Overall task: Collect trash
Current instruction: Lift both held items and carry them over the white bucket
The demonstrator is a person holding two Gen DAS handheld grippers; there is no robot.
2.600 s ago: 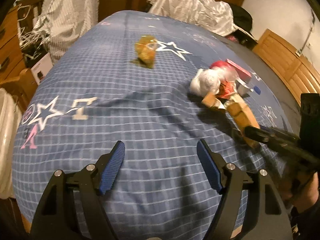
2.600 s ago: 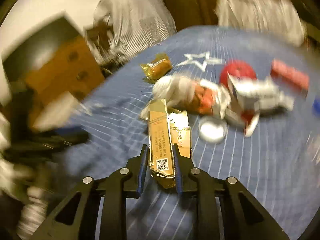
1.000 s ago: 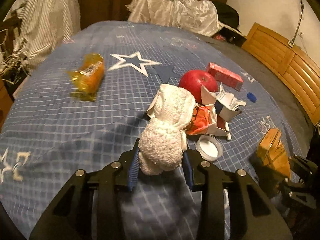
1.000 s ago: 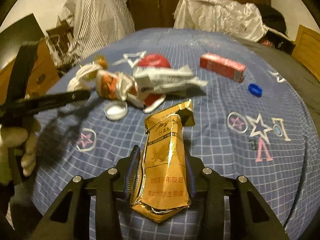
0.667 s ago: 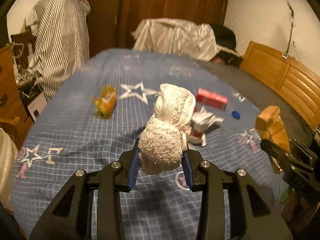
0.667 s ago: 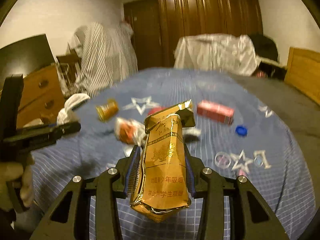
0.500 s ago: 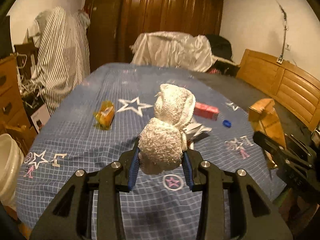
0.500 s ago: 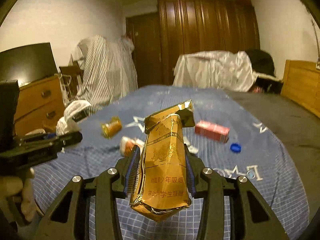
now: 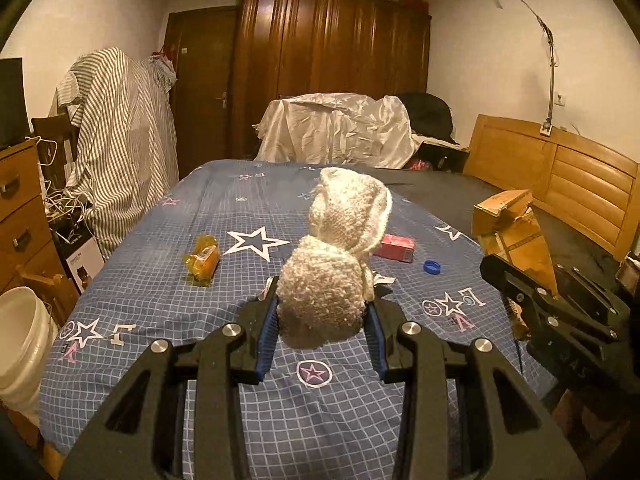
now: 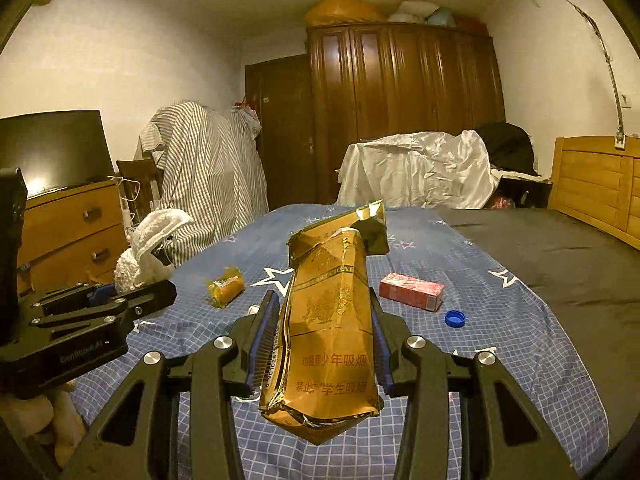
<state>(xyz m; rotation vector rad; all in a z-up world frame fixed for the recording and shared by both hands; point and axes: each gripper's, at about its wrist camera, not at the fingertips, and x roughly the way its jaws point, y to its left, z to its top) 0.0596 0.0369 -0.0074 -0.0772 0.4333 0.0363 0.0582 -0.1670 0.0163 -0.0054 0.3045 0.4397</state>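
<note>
Left hand-held gripper [image 9: 322, 320] clenched on a fluffy white knitted cloth wad [image 9: 336, 264], raised above the blue checked bed [image 9: 160, 292]. Right hand-held gripper [image 10: 324, 336] grasped a crumpled gold foil packet [image 10: 332, 320], likewise aloft.

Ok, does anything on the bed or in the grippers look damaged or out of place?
Yes. The gold carton clamped in the right gripper is crumpled and its top torn open. Litter lies scattered on the bedspread: an orange wrapper, a red box and a blue bottle cap.
</note>
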